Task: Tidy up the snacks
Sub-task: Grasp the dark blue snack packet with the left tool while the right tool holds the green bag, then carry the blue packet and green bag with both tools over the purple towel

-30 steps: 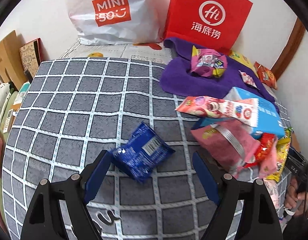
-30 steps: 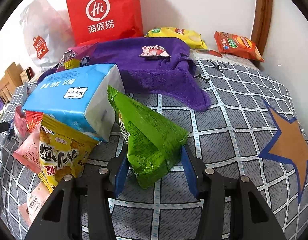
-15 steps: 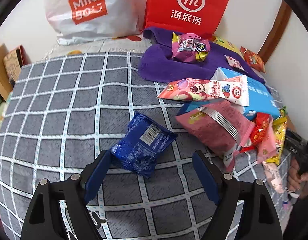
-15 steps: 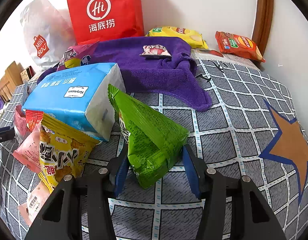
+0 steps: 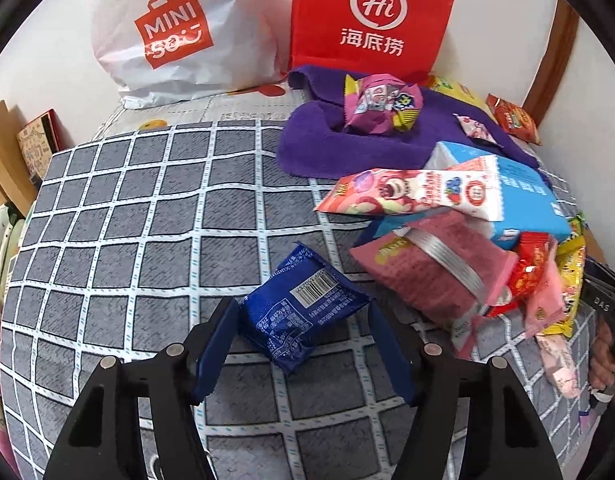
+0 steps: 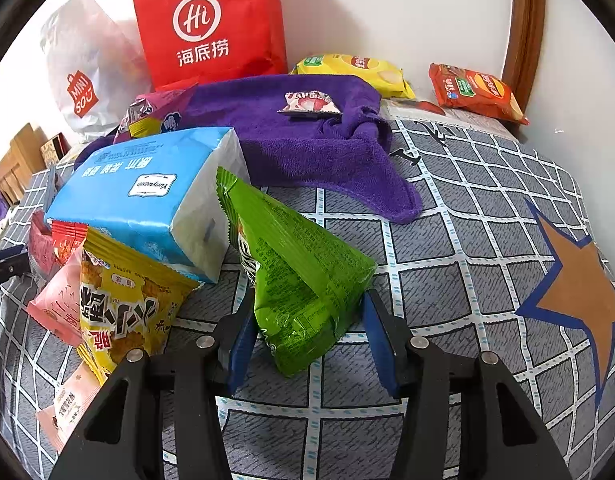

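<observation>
Checked bedspread point(image 5: 107, 240): left tool point(image 5: 303, 344) closing round blue packet point(image 5: 303, 312); right tool point(image 6: 307, 336) gripping green packet point(image 6: 303, 280).

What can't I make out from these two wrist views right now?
- Left wrist view: whether the closing jaws of the left gripper already press the blue packet; the right pad seems apart from it.
- Right wrist view: the green packet hides the pad contact of the right gripper.
- Right wrist view: the pink packets lie half under the yellow packet; their print is unreadable.
</observation>
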`<action>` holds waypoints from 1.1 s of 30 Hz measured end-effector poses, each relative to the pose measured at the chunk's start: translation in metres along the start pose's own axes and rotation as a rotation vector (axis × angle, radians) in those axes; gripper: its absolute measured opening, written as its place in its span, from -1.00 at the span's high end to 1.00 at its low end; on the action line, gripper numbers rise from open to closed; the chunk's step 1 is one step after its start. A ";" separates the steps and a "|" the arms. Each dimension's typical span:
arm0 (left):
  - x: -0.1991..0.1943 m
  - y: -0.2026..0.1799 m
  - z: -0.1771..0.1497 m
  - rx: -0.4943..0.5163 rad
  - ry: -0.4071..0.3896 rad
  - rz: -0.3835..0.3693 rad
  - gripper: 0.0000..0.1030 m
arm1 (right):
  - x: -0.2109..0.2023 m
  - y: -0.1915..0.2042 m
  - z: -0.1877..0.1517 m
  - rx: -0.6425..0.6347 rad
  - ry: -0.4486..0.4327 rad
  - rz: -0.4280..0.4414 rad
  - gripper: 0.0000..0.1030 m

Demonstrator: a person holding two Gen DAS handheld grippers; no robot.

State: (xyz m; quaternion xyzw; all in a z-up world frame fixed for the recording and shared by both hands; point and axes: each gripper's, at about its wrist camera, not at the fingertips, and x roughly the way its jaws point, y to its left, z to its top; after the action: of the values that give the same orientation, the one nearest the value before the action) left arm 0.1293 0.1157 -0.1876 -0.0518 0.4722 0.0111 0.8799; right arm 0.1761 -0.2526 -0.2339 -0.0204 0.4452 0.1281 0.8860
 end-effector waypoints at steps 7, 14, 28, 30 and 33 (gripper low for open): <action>-0.013 -0.003 -0.002 -0.023 -0.002 -0.053 -0.26 | -0.013 0.012 -0.003 -0.073 -0.032 -0.023 0.10; -0.029 -0.011 0.002 -0.040 -0.023 -0.108 -0.26 | -0.038 0.005 0.000 -0.023 -0.068 0.012 0.11; -0.055 -0.030 0.011 -0.017 -0.061 -0.128 -0.26 | -0.080 0.002 0.009 -0.011 -0.140 0.013 0.11; -0.058 -0.032 0.013 -0.015 -0.067 -0.131 -0.26 | -0.083 0.002 0.009 -0.018 -0.146 0.007 0.12; -0.063 -0.033 0.014 -0.013 -0.074 -0.138 -0.26 | -0.088 0.001 0.011 -0.014 -0.155 0.007 0.12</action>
State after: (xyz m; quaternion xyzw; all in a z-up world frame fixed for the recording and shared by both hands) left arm 0.1086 0.0859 -0.1245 -0.0898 0.4346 -0.0446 0.8950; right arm 0.1338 -0.2685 -0.1573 -0.0152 0.3743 0.1353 0.9172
